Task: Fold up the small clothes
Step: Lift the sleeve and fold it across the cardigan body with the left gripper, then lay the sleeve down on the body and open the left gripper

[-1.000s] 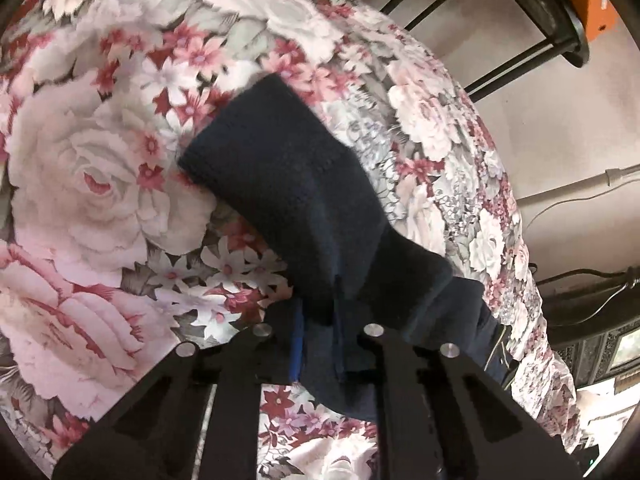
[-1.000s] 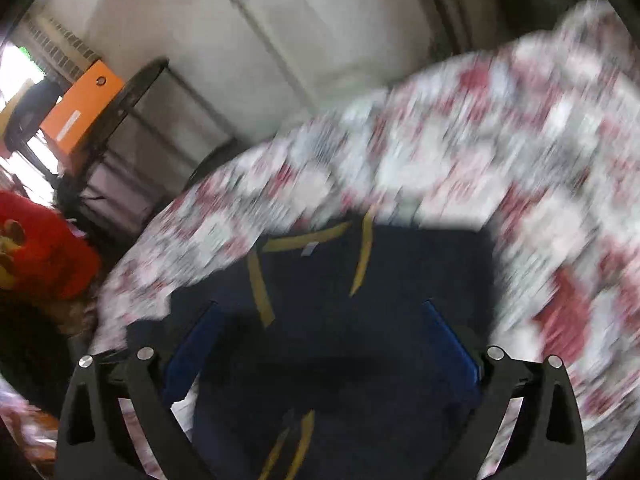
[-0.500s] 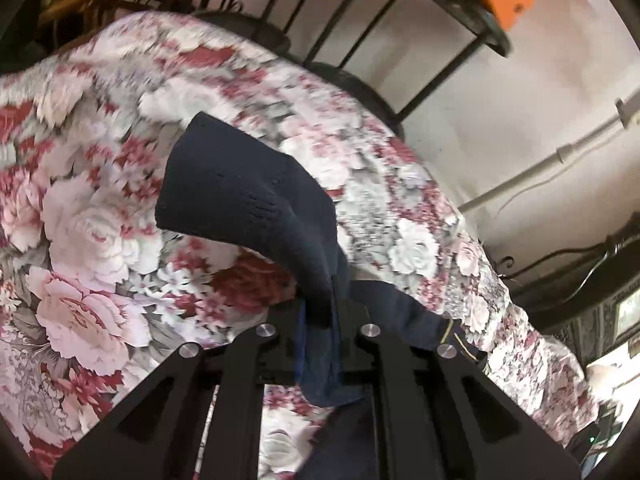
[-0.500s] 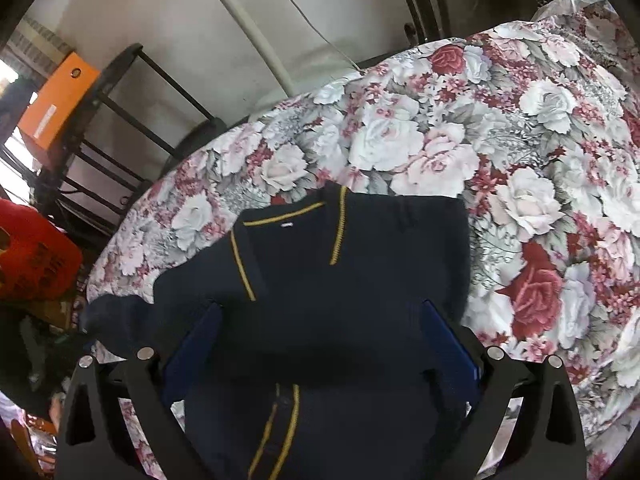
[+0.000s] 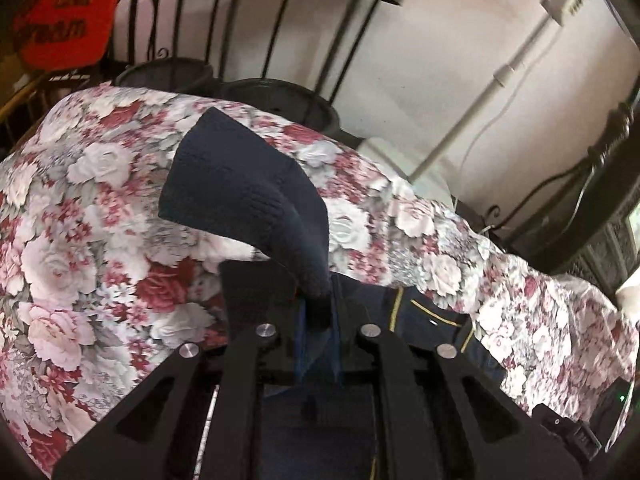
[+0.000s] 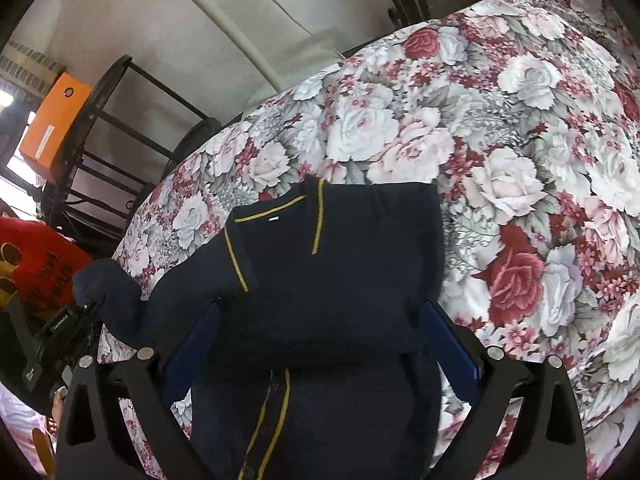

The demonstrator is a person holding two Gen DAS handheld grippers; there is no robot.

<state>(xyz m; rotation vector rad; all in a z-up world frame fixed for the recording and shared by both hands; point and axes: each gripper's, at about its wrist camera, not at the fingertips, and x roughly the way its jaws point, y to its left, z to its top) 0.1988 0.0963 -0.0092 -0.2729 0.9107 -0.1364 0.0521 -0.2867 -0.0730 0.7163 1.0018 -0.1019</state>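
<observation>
A navy knit cardigan with yellow trim lies on the floral cloth, its right sleeve folded in over the chest. My left gripper is shut on the other sleeve, which stands lifted off the cloth with its cuff flaring above the fingers. The yellow-edged collar shows just right of that gripper. In the right wrist view the raised sleeve and the left gripper are at the cardigan's left. My right gripper hovers open over the cardigan's body, its blue pads wide apart.
A black metal rack stands behind the cloth's far edge, with an orange box on it and a red item hanging beside it. A white pipe runs up the wall. The cloth drops away at the back.
My left gripper has lifted the sleeve off the cloth and carried it toward the cardigan's body, rolling as it went. The right gripper drifted slightly and its view sharpened.
</observation>
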